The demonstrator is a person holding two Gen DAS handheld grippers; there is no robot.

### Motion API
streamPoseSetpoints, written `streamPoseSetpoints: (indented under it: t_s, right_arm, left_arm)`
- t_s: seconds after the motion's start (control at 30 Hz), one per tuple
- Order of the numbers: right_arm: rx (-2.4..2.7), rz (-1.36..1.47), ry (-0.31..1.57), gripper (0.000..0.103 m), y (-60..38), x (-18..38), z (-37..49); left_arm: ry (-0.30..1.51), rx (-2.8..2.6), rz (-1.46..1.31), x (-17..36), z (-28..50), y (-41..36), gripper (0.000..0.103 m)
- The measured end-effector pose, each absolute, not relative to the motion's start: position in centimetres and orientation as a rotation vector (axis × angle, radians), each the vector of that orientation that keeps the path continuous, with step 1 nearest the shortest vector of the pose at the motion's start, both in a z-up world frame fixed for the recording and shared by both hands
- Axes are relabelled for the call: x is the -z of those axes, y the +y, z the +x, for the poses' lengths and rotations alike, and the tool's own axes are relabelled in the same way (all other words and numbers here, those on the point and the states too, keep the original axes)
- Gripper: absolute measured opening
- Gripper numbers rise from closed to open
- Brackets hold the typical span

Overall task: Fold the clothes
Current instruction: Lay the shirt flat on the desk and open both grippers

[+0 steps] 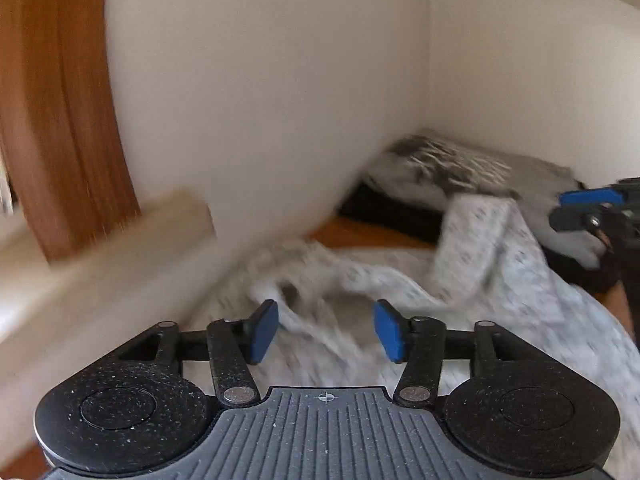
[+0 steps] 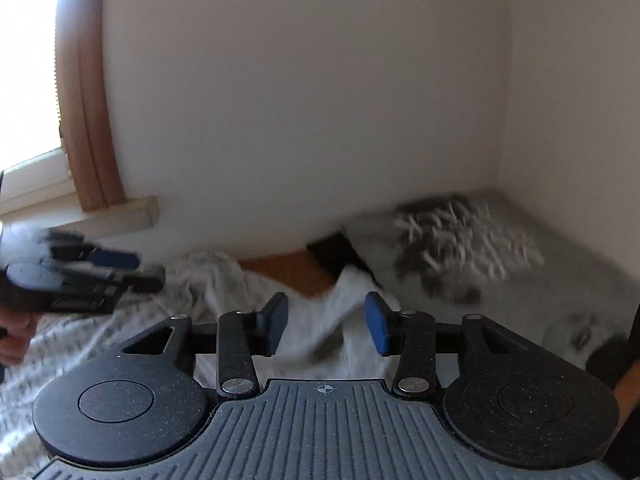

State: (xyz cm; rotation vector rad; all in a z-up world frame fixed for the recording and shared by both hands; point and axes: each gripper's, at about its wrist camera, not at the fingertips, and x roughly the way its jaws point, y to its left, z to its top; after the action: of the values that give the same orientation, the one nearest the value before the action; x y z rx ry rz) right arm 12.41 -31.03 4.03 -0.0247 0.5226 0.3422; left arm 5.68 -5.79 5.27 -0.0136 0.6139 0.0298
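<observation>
A white garment with a fine dark print [image 1: 460,276] lies crumpled on an orange-brown surface below both grippers; in the right wrist view it [image 2: 224,288] spreads from the left edge to the middle. My left gripper [image 1: 326,332] hangs open just above the rumpled cloth, nothing between its blue pads. My right gripper [image 2: 326,328] is also open over a raised fold of the same garment. Each gripper shows in the other's view: the right one [image 1: 592,210] at the far right, the left one [image 2: 80,276] at the left, held by a hand [image 2: 14,340]. Both views are blurred.
A grey and black-and-white patterned garment or pillow [image 2: 460,240] lies in the far corner against the white walls, with a dark cloth [image 1: 392,212] beside it. A window sill [image 2: 120,216] and an orange curtain [image 1: 60,112] are at the left.
</observation>
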Motion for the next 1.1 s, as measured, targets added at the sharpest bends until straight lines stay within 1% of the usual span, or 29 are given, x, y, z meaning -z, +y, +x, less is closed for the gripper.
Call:
streamPoseSetpoints:
  t_s: [0.1,0.27,0.4,0.57,0.77,1.03,1.07,1.1]
  right_arm:
    - [-0.341,0.012,0.531,0.044,-33.6,-2.6,11.4]
    - [-0.311,0.048,0.579,0.044,-37.2,-0.2,9.2]
    - [-0.329,0.086,0.591,0.044,-37.8,0.9,4.4]
    - [-0.345,0.083,0.618,0.044,-36.3,0.9,0.8]
    - [-0.369,0.055,0.640,0.045,-34.1,1.1,-2.5]
    - [-0.350,-0.021,0.625,0.046,-31.9,2.5,-4.9]
    - [-0.351,-0.035,0.616,0.041,-31.7,2.6,-5.1]
    - [-0.363,-0.041,0.607,0.021,-31.6,2.6,-5.3]
  left_arm:
    - [0.605,0.005,-0.047,-4.4,3.8,-5.8,0.071]
    - [0.595,0.001,-0.081,-3.4,0.9,-5.1,0.071]
    - [0.564,0.012,-0.153,-2.5,-1.4,-4.3,0.077]
    - [0.517,0.032,-0.200,-2.0,-3.5,-3.2,0.077]
    - [0.492,0.056,-0.195,-1.8,-3.6,-3.3,0.078]
    - [0.484,0.057,-0.211,-1.5,-3.8,-3.0,0.078]
    - [0.484,0.055,-0.215,-1.5,-3.8,-2.9,0.078]
    - [0.485,0.055,-0.216,-1.4,-3.7,-2.9,0.078]
